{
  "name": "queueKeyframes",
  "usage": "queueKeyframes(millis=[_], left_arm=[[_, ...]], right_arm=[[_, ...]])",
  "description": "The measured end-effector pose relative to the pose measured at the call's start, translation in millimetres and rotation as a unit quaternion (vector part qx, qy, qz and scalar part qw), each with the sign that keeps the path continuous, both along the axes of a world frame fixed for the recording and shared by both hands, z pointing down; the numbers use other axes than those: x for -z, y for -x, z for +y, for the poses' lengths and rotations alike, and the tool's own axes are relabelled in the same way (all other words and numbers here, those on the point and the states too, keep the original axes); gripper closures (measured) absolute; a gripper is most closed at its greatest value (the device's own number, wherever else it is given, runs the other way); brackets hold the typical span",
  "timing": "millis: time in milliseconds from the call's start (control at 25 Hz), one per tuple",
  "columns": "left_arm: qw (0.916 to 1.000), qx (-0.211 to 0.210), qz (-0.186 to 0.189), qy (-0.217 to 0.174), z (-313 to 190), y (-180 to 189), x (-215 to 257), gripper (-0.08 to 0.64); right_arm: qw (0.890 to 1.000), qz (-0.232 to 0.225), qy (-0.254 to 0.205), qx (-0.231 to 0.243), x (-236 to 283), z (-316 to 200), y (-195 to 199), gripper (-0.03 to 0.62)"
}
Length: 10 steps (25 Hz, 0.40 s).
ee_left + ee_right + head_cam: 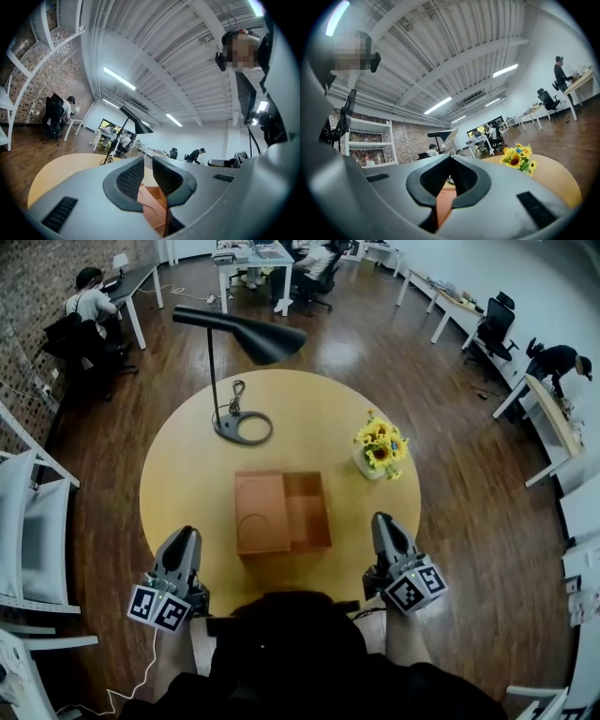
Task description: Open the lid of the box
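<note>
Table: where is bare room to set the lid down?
Widest bare patch: the table left of the box, bordered by the lamp base and the left gripper. A narrower strip lies between the box and the right gripper. Crowded: behind the box at the lamp base, back right at the flowers.

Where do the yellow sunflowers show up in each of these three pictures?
Head view: the sunflowers are right of centre, on the right side of the round table.
Left gripper view: not in it.
Right gripper view: the sunflowers are right of centre, a little below mid-height.
Shared landmark: the black desk lamp, which appears in all three.
</note>
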<state>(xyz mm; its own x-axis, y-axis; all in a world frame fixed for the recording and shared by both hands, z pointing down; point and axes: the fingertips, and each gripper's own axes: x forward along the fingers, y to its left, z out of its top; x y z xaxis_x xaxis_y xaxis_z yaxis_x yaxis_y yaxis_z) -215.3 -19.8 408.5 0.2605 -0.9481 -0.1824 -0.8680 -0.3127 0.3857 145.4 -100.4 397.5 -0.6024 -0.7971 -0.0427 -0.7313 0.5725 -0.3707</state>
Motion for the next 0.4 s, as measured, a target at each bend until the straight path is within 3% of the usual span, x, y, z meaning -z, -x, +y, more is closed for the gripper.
queueKeyframes(millis=[400], left_arm=[[1.0000,-0.001,-0.002,0.002,-2.1,-1.1,-1.9,0.511]], right_arm=[[1.000,0.012,-0.006,0.003,-0.5,0.3,1.9,0.591]])
